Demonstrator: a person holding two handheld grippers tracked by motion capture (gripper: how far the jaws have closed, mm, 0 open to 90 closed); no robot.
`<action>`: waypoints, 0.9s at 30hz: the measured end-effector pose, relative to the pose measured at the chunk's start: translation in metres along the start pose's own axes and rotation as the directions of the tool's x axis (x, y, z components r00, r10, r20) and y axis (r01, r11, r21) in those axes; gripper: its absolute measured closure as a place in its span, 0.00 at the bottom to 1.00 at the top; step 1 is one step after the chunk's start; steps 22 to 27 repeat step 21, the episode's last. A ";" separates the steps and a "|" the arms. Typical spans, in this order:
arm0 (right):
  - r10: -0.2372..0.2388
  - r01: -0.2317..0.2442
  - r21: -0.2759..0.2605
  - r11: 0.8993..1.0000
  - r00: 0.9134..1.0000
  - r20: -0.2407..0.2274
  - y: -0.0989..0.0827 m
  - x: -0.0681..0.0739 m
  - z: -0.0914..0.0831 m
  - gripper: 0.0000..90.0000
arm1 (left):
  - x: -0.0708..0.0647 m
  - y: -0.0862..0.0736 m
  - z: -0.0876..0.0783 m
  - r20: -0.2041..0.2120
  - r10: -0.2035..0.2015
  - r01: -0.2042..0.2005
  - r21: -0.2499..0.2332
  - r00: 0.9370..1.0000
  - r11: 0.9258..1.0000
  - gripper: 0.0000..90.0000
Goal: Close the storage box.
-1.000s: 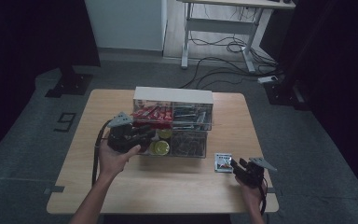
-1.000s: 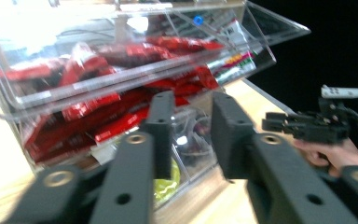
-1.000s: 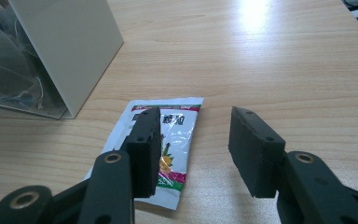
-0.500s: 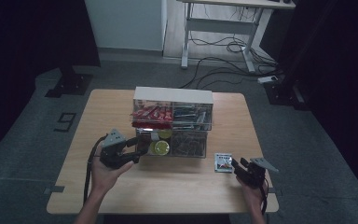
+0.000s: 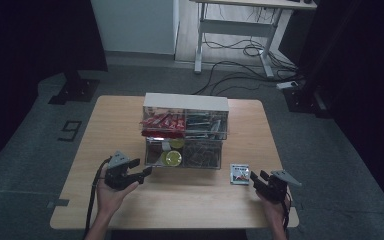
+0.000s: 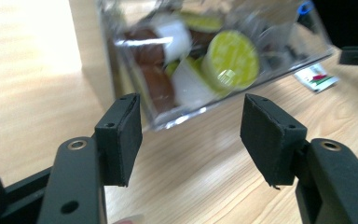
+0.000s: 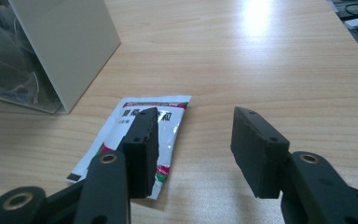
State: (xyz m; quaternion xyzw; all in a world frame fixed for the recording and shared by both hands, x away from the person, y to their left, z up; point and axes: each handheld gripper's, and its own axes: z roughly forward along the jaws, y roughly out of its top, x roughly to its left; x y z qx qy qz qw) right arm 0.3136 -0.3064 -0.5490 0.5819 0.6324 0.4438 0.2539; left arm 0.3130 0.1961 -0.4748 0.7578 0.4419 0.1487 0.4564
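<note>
Clear drawer of the organizer, pulled out, holding yellow-lidded and white pods, sits just ahead of the left jaws. Flat white sachet lies on the worktop under the right jaws.

The left claw, low and level, has just been opening, nothing between; right claw gapes empty.

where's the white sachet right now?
The white sachet lies flat on the table in the high view, right of the clear drawer box and just ahead of the right gripper.
</note>
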 end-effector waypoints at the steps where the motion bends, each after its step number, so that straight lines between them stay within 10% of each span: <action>1: -0.005 0.005 0.001 1.000 1.000 -0.001 -0.001 0.000 0.000 0.57 | 0.002 -0.004 0.001 -0.008 -0.005 0.006 0.008 1.000 1.000 0.43; 12: -0.067 0.067 0.014 0.998 0.998 -0.019 -0.001 0.005 0.003 0.57 | 0.021 -0.037 0.016 -0.085 -0.028 0.039 0.121 0.996 0.992 0.43; 27: -0.081 0.082 0.016 0.997 0.996 -0.024 -0.001 0.007 0.004 0.56 | 0.027 -0.046 0.014 -0.092 -0.047 0.059 0.124 0.995 0.991 0.43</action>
